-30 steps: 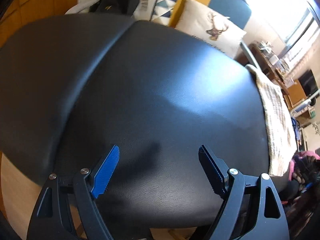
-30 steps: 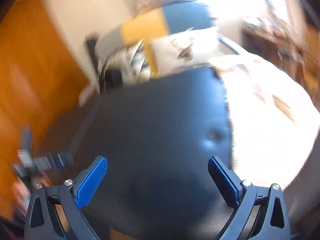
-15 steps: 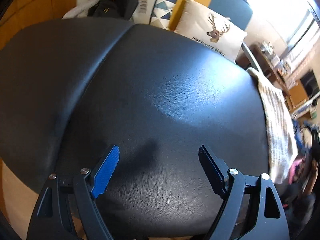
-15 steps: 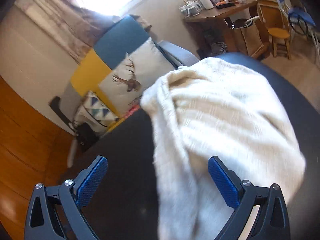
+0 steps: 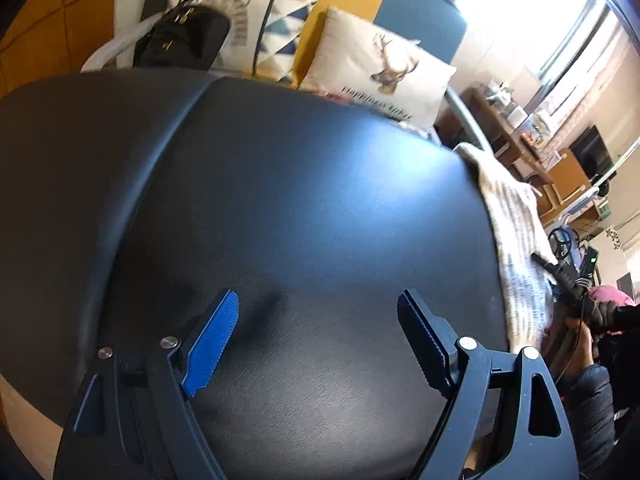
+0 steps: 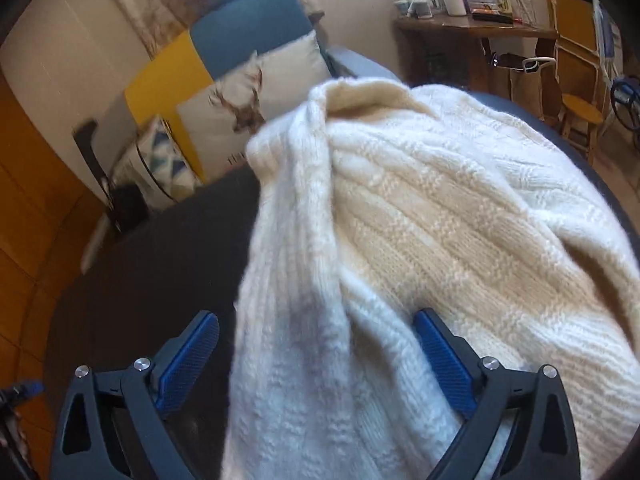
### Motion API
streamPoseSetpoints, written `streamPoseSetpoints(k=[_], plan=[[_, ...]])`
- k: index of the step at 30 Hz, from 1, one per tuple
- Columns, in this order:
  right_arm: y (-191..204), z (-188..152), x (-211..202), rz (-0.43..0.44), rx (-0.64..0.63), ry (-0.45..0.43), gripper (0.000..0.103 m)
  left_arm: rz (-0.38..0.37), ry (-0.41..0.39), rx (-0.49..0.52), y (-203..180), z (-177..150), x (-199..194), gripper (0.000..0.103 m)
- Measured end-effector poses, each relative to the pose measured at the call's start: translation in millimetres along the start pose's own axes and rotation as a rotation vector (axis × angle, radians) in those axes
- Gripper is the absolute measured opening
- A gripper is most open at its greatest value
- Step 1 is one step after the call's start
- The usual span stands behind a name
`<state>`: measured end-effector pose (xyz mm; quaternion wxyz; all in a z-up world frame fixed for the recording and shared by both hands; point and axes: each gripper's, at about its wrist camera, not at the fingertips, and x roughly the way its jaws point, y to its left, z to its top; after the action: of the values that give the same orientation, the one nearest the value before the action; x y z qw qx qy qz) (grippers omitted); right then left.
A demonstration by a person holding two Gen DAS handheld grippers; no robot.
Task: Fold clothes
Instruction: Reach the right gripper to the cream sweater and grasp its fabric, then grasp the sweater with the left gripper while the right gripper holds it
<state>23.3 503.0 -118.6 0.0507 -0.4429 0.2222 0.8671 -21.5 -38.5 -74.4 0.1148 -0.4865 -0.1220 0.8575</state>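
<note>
**Sweater between your right fingers, left gripper empty**

Your right gripper [image 6: 316, 354] is spread wide, with a bunched fold of the cream knit sweater [image 6: 420, 216] lying between its fingers, unpinched. Your left gripper [image 5: 318, 332] is also spread, holding nothing, over the black cushion [image 5: 280, 200]. The sweater lies on that cushion's right edge.

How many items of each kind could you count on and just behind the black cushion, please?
Sweater: 1
Pillows: 2
Handbag: 1
Grippers: 2
Total: 6
</note>
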Motion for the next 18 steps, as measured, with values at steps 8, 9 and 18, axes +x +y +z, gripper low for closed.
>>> streamPoseSetpoints(k=[8, 9, 18], plan=[[-3.8, -32.9, 17.2, 0.010, 0.287, 0.021, 0.067, -0.017, -0.038, -0.014, -9.8, 1.9, -8.1, 0.085], [3.5, -34.1, 14.9, -0.020, 0.253, 0.002, 0.058, -0.006, -0.051, -0.016, -7.1, -0.5, -12.8, 0.085], [117.0, -36.8, -59.4, 0.308, 0.066, -0.085, 0.006, 0.148, -0.215, 0.034, 4.7, 1.5, -58.2, 0.085]])
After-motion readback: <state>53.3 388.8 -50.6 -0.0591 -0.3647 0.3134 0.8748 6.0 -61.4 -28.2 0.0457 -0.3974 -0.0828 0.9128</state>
